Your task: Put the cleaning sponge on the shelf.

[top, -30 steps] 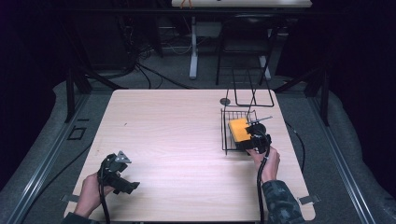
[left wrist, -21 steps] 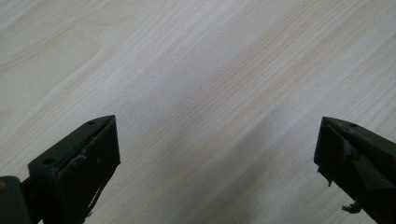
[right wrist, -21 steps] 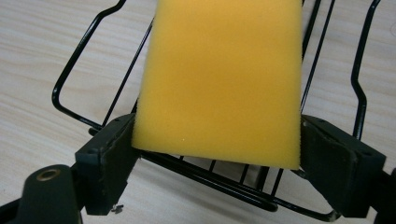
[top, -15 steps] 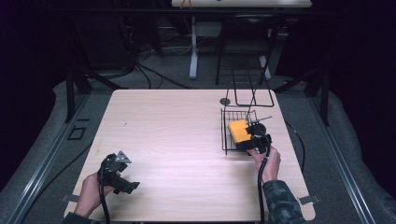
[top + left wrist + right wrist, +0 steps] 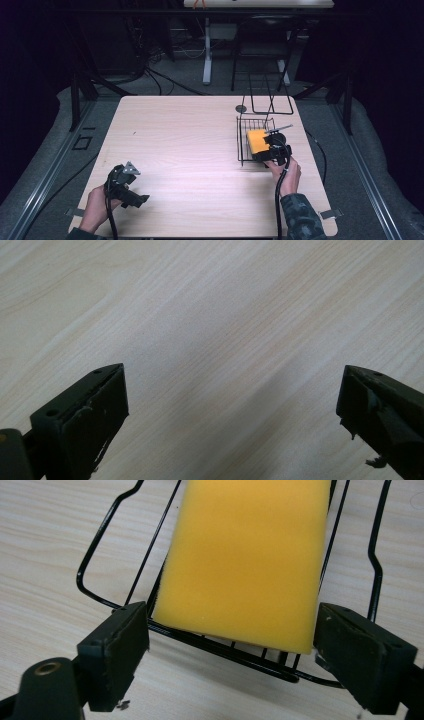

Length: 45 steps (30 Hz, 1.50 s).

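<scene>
A yellow sponge (image 5: 256,140) (image 5: 250,555) lies in a black wire basket (image 5: 243,135) (image 5: 115,505) at the table's right side. My right gripper (image 5: 272,150) (image 5: 232,645) sits at the basket's near edge, open, its jaws wide on either side of the sponge's near end without touching it. My left gripper (image 5: 131,194) (image 5: 232,405) is held at the table's front left corner, open, with only bare wood between its jaws.
The light wooden table (image 5: 190,150) is bare across its middle and left. A small dark disc (image 5: 241,108) lies near the far edge behind the basket. A black wire frame (image 5: 270,97) stands at the far right edge. Cables trail from both grippers.
</scene>
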Each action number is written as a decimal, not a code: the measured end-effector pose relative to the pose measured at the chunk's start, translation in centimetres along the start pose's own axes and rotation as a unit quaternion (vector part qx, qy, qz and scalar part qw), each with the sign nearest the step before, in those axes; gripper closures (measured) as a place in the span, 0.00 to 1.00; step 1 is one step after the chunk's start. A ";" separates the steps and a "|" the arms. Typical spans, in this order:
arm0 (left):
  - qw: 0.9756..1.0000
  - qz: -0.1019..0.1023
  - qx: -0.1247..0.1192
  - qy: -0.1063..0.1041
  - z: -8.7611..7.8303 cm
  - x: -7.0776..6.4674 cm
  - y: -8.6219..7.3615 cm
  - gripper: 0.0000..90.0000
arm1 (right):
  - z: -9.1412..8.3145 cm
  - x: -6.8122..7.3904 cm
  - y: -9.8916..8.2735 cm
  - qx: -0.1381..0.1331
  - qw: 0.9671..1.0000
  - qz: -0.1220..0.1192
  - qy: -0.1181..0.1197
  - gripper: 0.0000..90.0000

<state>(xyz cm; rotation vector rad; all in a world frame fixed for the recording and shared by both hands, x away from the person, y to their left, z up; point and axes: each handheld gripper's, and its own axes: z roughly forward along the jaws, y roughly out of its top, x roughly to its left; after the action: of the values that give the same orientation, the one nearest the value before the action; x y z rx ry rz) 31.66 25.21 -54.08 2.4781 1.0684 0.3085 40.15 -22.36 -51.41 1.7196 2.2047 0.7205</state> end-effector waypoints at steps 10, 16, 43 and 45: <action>1.000 0.002 -0.001 -0.001 -0.1 0.0 0.0 0.00 | -2.9 0.6 -0.5 -0.040 0.999 -0.030 0.005 0.12; 1.000 0.002 0.001 -0.001 -0.1 0.0 0.0 0.00 | -4.8 1.0 -1.2 -0.054 0.997 -0.062 0.012 0.11; 1.000 0.003 0.004 0.000 0.1 -0.1 0.0 0.01 | -9.2 1.3 -8.4 -0.037 0.994 -0.100 0.015 0.00; 1.000 0.005 0.005 -0.002 0.1 -0.2 0.0 0.01 | -9.0 1.3 -9.1 -0.028 0.995 -0.096 0.019 0.00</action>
<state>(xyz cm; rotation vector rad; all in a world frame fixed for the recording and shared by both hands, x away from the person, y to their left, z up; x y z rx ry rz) 31.58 25.07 -54.16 2.4930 1.0599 0.3022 27.88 -24.81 -48.49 1.4541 2.3119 0.7663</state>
